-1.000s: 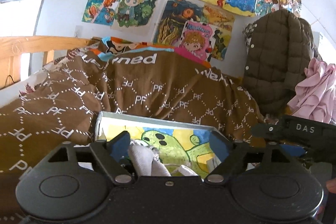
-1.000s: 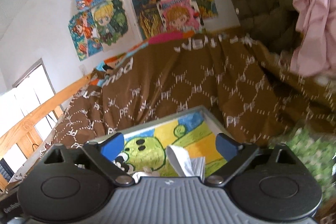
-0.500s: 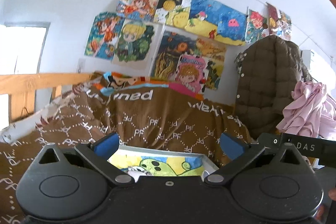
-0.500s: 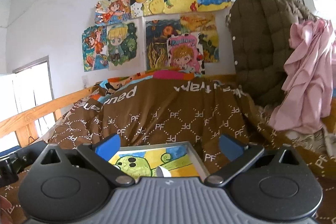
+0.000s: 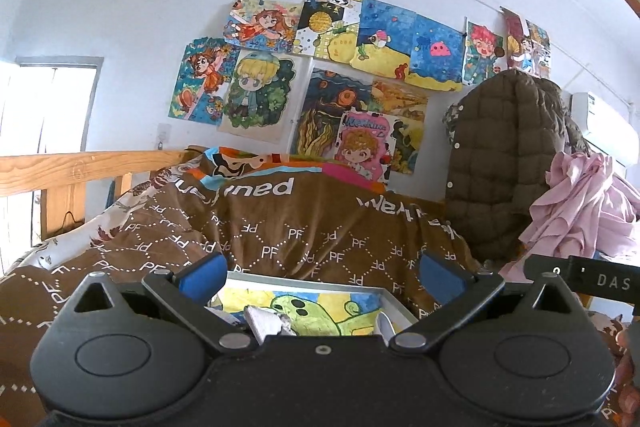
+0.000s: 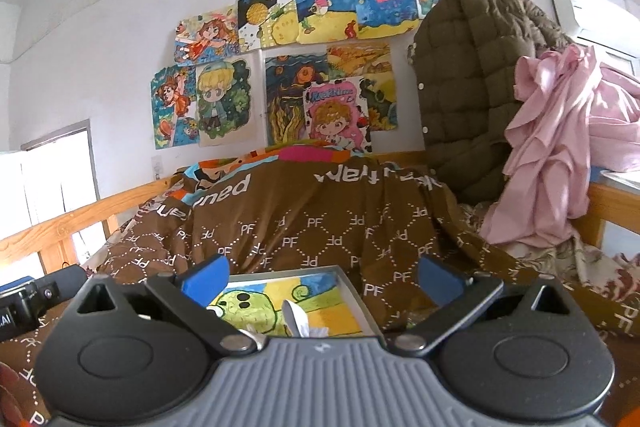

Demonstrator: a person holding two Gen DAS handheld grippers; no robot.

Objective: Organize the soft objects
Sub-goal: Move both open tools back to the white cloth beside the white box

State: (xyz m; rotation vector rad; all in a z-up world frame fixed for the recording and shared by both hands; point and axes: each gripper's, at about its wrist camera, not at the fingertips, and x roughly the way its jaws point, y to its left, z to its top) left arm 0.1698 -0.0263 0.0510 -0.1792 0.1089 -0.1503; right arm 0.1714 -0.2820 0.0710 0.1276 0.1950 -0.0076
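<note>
In the left wrist view, the left gripper [image 5: 322, 277] has its jaws wide apart after just opening, nothing between them. Below lies a tray [image 5: 394, 301] holding white cloth [image 5: 266, 321], on the brown blanket [image 5: 300, 227].

In the right wrist view, the right gripper [image 6: 322, 277] is also spread and empty; the tray's [image 6: 354, 297] far edge touches the blanket [image 6: 320, 211].

Both grippers have drawn back and up from the painted tray [image 5: 394, 303] — a second ago it filled the space between the fingers, now only its far part shows low in each view. The left gripper [image 5: 322, 275] has just opened wider, with nothing pressed between its blue pads [image 5: 202, 273]. The right gripper [image 6: 322, 277] has rolled level — the wall drawings [image 6: 320, 39] now sit upright.
</note>
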